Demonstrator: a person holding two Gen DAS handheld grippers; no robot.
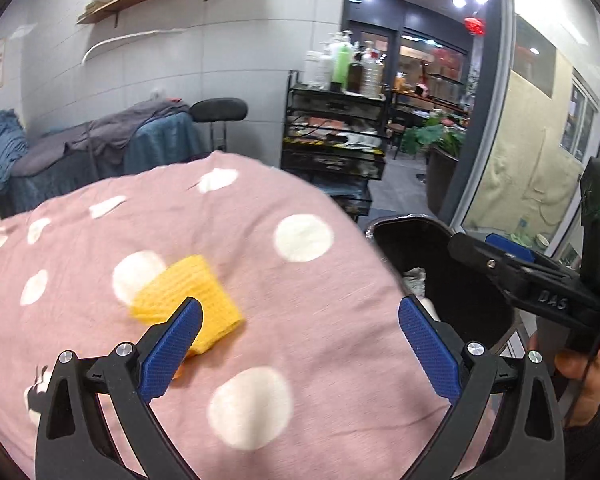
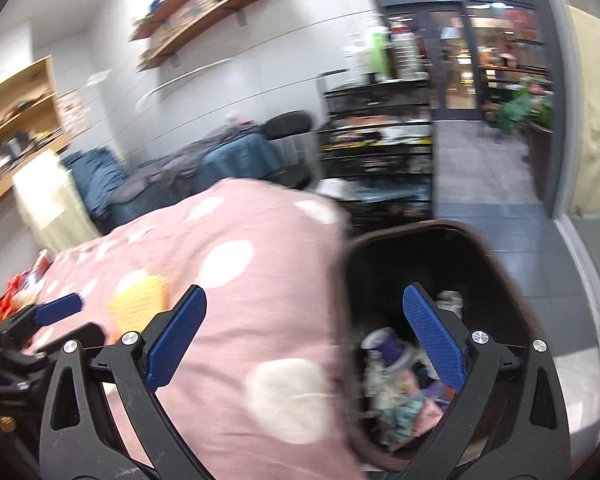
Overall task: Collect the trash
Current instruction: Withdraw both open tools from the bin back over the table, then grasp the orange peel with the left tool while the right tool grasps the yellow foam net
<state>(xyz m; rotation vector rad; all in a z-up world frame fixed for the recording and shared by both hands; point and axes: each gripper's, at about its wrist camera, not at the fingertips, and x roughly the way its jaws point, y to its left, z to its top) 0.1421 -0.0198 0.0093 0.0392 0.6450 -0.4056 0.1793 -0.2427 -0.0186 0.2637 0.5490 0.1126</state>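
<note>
A yellow sponge-like piece [image 1: 194, 300] lies on a pink bed cover with white dots [image 1: 260, 184]. My left gripper [image 1: 300, 336] is open just above the cover, its left fingertip [image 1: 176, 344] beside the yellow piece. A black trash bin [image 1: 460, 280] stands at the bed's right edge, with wrappers and paper inside [image 2: 396, 384]. My right gripper [image 2: 304, 340] is open and empty, straddling the bed edge and the bin [image 2: 380, 256]. It shows in the left wrist view [image 1: 512, 264] above the bin. The yellow piece [image 2: 140, 304] and my left gripper [image 2: 56, 308] show in the right wrist view.
Red and orange wrappers [image 2: 16, 292] lie at the bed's far left. A black wire cart with bottles [image 1: 336, 120] stands behind the bed. A second bed with blue and grey covers [image 1: 100, 144] and a stool [image 1: 220, 112] are by the wall. A glass door [image 1: 540, 140] is right.
</note>
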